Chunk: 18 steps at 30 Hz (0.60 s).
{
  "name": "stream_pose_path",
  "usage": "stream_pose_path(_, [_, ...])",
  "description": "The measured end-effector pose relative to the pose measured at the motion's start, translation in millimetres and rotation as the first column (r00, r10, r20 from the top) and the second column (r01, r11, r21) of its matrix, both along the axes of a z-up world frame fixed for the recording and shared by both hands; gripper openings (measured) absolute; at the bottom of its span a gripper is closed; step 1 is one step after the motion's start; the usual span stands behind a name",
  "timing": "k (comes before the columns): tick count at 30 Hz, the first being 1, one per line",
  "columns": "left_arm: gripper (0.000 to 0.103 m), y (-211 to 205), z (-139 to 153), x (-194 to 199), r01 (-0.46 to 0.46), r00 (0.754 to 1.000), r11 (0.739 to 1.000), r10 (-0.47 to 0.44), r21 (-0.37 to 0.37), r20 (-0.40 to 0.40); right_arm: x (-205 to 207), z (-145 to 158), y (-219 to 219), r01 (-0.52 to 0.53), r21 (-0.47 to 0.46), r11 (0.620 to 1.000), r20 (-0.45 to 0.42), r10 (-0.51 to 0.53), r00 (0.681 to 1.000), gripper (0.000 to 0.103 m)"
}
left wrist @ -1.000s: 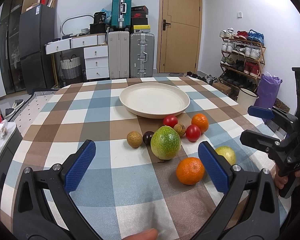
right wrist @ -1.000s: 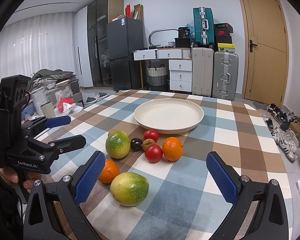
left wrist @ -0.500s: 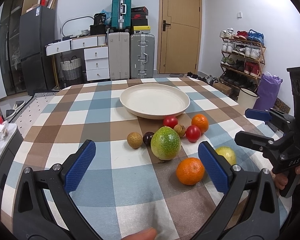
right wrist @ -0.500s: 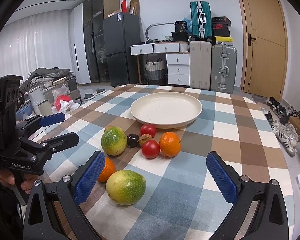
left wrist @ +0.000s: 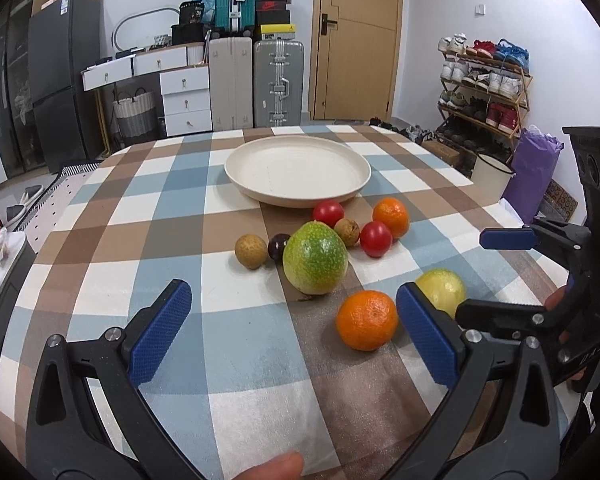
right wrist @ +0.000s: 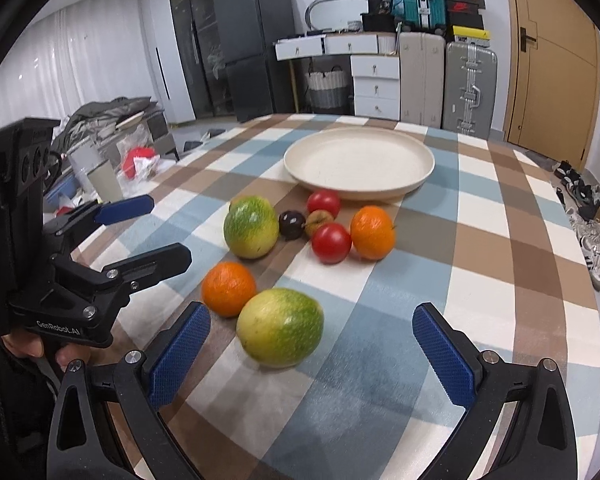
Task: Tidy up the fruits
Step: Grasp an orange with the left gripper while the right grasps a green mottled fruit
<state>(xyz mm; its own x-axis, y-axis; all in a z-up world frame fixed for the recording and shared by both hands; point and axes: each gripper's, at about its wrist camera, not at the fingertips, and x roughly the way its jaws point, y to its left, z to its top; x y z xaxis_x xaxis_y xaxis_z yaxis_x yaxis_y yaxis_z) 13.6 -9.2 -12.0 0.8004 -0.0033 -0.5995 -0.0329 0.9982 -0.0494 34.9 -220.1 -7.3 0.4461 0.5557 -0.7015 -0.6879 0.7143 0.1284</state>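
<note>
Checked table (right wrist: 500,216) | right claw (right wrist: 312,356) apart, mango (right wrist: 280,326) seemingly between pads | left claw (left wrist: 292,334) apart

Your right gripper (right wrist: 310,356) has dropped closer to the yellow-green fruit (right wrist: 280,326); your left gripper (left wrist: 294,338) has barely eased forward.

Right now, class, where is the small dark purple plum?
In the right wrist view the small dark purple plum sits mid-table, between the large green-yellow fruit on its left and a small brown fruit on its right.
</note>
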Motion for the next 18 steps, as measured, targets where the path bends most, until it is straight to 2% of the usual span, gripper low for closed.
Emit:
stream_pose_path(3, [0.102,-3,-4,1,0.01,1.0,1.0,-0.01,-0.01,-0.027,3,-8,5,-0.022,-0.016,1.0,-0.056,0.021,0.998,0.103])
stream_pose_path(11, [0.098,-8,-13,12,0.045,0.994,0.999,-0.047,-0.017,-0.094,11,-19,15,-0.058,-0.035,0.998,-0.095,0.054,0.994,0.101])
stream_pose_path(12, [0.096,-10,-14,14,0.05,0.993,0.999,-0.051,-0.016,-0.103,11,-20,16,-0.061,-0.045,0.997,-0.1,0.056,0.993,0.099])
stream_pose_path(14, [0.093,-12,-18,18,0.059,0.99,0.998,-0.06,-0.014,-0.128,12,-23,18,-0.077,-0.05,0.996,-0.116,0.071,0.991,0.085])
stream_pose_path(18, [0.092,-14,-24,25,0.078,0.983,0.997,-0.081,-0.024,-0.164,14,-28,19,-0.101,-0.054,0.993,-0.144,0.092,0.985,0.072])
